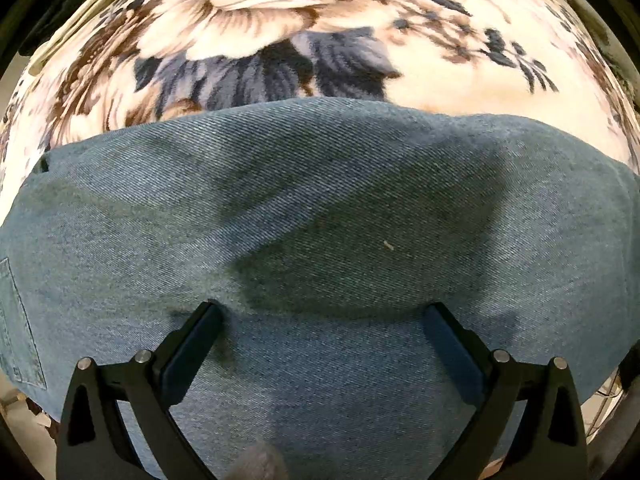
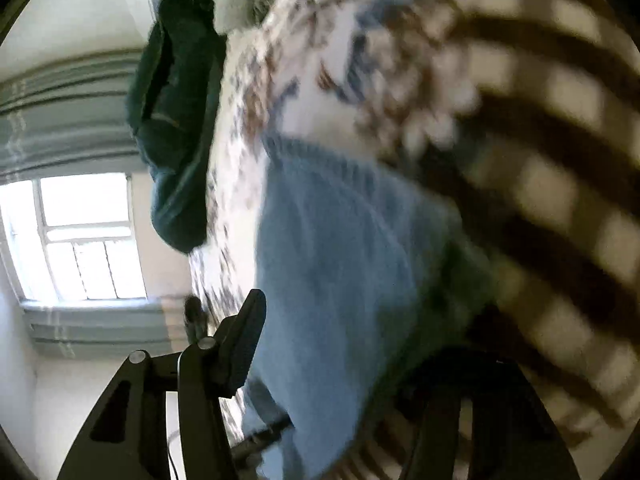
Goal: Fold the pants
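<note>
Denim fills most of the left wrist view: the pants [image 1: 320, 220] lie on a flowered blanket [image 1: 280, 20], their far edge a smooth rounded line toward 12 o'clock and a stitched pocket at 8 o'clock. That clean edge reads like a fold already made, so I judge the task partly done, perhaps past its first fold; how many folds remain cannot be told from here. The left gripper [image 1: 322, 314] hangs over the cloth with its fingers wide apart and nothing between them, though whether the tips touch the denim is unclear.

The right wrist view is blurred and tilted. The pants [image 2: 340, 260] run from 12 toward 6 o'clock, with a striped sleeve [image 2: 560, 160] at 3 o'clock, a dark garment [image 2: 176, 120] at 10 o'clock and a window [image 2: 84, 240] at 9 o'clock. The right gripper [image 2: 356, 344] seems spread, one finger [image 2: 244, 340] sharp, the other lost in blur.
</note>
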{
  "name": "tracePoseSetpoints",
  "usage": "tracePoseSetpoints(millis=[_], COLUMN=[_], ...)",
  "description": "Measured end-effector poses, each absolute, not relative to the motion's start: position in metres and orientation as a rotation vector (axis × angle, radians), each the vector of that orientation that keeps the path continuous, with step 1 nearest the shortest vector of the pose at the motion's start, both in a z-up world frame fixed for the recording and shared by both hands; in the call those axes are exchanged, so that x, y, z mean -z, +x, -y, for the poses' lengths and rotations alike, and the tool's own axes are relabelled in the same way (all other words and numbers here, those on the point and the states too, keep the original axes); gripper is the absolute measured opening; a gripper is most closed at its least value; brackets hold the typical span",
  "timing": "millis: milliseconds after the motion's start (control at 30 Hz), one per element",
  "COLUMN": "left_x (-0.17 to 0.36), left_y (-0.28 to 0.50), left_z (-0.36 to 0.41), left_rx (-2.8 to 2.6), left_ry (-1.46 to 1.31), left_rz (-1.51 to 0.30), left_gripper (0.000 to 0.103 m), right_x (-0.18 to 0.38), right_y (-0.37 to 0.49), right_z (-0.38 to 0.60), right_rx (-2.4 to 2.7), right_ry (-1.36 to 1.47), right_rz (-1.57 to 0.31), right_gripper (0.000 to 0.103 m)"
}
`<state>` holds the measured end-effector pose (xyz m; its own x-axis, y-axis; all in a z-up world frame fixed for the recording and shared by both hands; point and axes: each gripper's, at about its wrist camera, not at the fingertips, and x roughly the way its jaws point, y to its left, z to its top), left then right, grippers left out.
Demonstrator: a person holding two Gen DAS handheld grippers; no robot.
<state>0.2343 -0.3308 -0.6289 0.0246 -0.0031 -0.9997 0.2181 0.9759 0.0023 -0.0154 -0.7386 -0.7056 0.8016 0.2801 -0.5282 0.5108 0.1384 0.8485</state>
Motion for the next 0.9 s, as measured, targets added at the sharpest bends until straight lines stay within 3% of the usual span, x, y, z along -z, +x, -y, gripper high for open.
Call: tracePoseSetpoints(millis=[167, 200, 233, 300, 567, 900], left_x=[0.623, 0.624, 0.623, 0.620, 0.577, 0.532], left_y=[0.229, 0.229, 0.229, 0.228, 0.227, 0.211], left_z=[0.326, 0.327, 0.327, 0.328, 0.309, 0.207], left_rx=[0.170, 0.168, 0.168, 0.169, 0.191, 0.200], left_ry=[0.170, 0.169, 0.169, 0.170, 0.082, 0.055], left_rz=[-1.523, -1.518, -1.514, -1.513, -1.470, -1.470], left_gripper=[0.103, 0.103, 0.103, 0.103, 0.103, 0.103], right_x=[0.717, 0.715, 0.712, 0.702, 0.610, 0.539], right_y=[0.012, 0.013, 0.013, 0.012, 0.024, 0.062], right_z=[0.733, 0.732, 0.730, 0.728, 0.689, 0.578], right_rx=[0.254, 0.275, 0.301, 0.319, 0.305, 0.270], right_ry=[1.417, 1.406, 1.383, 1.366, 1.209, 1.043], right_rz=[-0.725, -0.737, -0.761, -0.764, -0.723, -0.782], right_gripper=[0.056, 0.047, 0.023, 0.008, 0.006, 0.006])
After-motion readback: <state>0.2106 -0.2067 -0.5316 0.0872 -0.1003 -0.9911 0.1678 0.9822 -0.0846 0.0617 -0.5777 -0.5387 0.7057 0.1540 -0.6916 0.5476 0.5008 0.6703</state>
